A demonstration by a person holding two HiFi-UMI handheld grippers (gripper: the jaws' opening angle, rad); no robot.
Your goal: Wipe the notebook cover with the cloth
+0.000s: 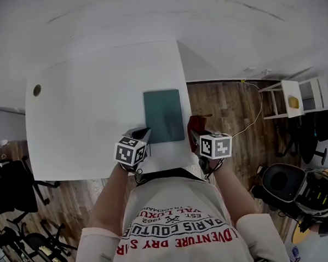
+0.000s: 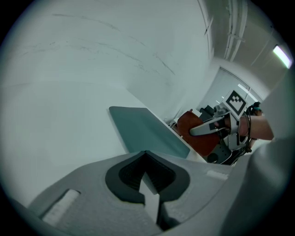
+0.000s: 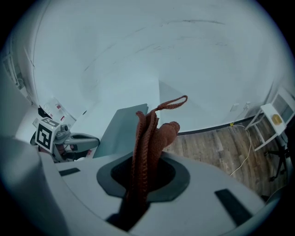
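1. My left gripper (image 1: 143,135) is over the near edge of the white rectangular desk (image 1: 86,121). Its jaws are clenched together on nothing.
2. My right gripper (image 1: 195,136) is at the desk's right edge near the front, grasping the rust-red knitted cloth (image 3: 146,133), which stands bunched out of the jaws.
3. The teal rectangular notebook (image 1: 164,115) lies flat along the right edge, between and just beyond both grippers.
4. A small dark round hole (image 1: 37,90) is at the far left corner.

notebook (image 1: 163,115): teal cover, closed, lying flat on the white table (image 1: 86,115), pretty close to its right edge
cloth (image 3: 148,138): rusty red, knit-looking, bunched into a strip with a little loop on top, pinched in the right gripper (image 3: 144,182), held just right of the notebook
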